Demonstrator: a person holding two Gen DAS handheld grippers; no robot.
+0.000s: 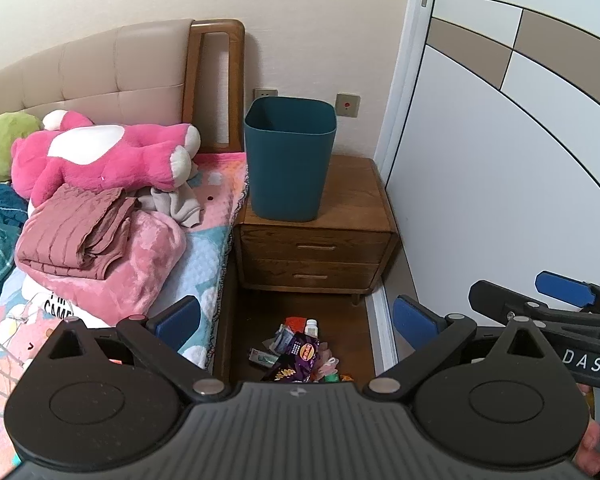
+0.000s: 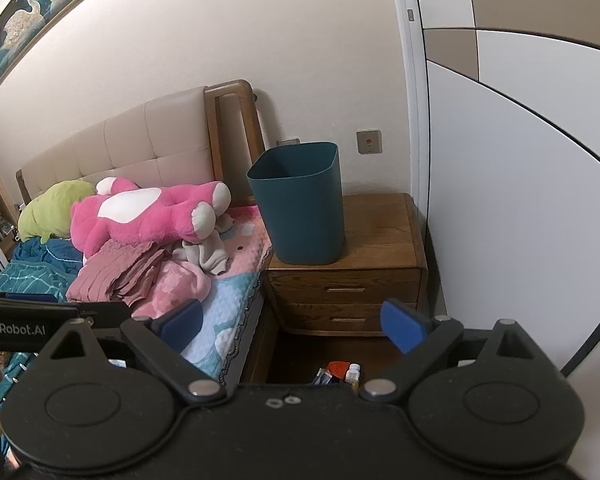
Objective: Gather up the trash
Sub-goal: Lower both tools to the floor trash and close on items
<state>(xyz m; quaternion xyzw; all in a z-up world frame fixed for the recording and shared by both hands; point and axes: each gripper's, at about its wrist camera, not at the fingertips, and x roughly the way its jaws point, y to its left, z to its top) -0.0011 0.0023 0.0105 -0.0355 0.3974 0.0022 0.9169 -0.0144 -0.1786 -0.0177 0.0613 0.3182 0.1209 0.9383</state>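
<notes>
Both the left tool (image 1: 296,322) and right tool (image 2: 294,326) hover spread apart and empty above the heap of colourful wrappers and small bottles (image 1: 300,354) on the dark floor, apparently poised to carry pieces up to the open teal plastic bin (image 1: 290,160) waiting on the wooden bedside table (image 1: 356,204).

home bedroom | bed (image 1: 112,208) | nightstand (image 1: 316,248) | wardrobe (image 1: 500,160)

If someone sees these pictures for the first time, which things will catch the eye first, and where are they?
The bright pink plush toy lying on the bed, near the padded headboard, stands out first. Next is the dark teal bin standing upright on the wooden nightstand beside the bed. Below, a colourful pile of trash lies on the floor in front of the nightstand, between the bed and the white wardrobe.
</notes>
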